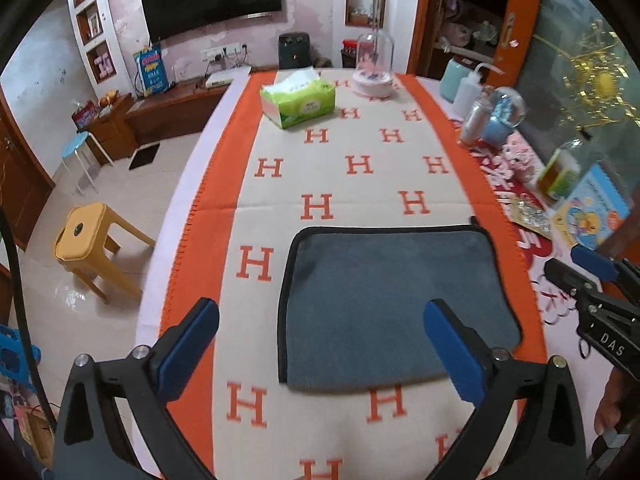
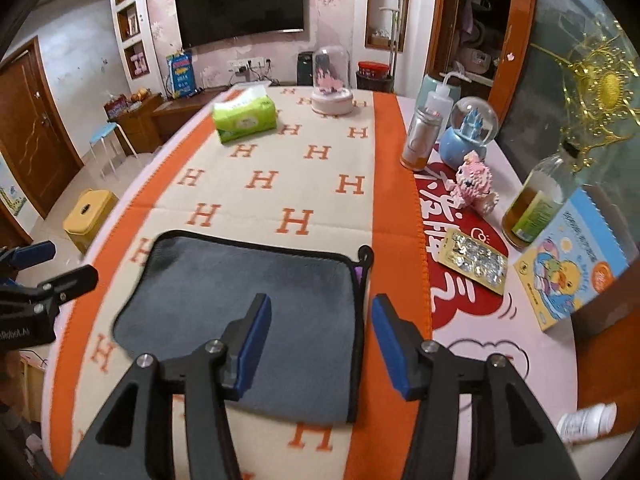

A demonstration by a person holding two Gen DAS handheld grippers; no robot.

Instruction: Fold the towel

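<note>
A grey towel with a black hem lies flat on the orange and cream H-patterned cloth; it looks folded, with a hanging loop at its far right corner. My left gripper is open and empty, hovering above the towel's near left part. My right gripper is open and empty above the towel's near right edge. Each gripper shows at the side of the other's view: the right one and the left one.
A green tissue pack and a glass dome ornament stand at the far end. Bottles, a snow globe, a pink brick figure, a sticker sheet and a children's book crowd the right side. A yellow stool stands left of the table.
</note>
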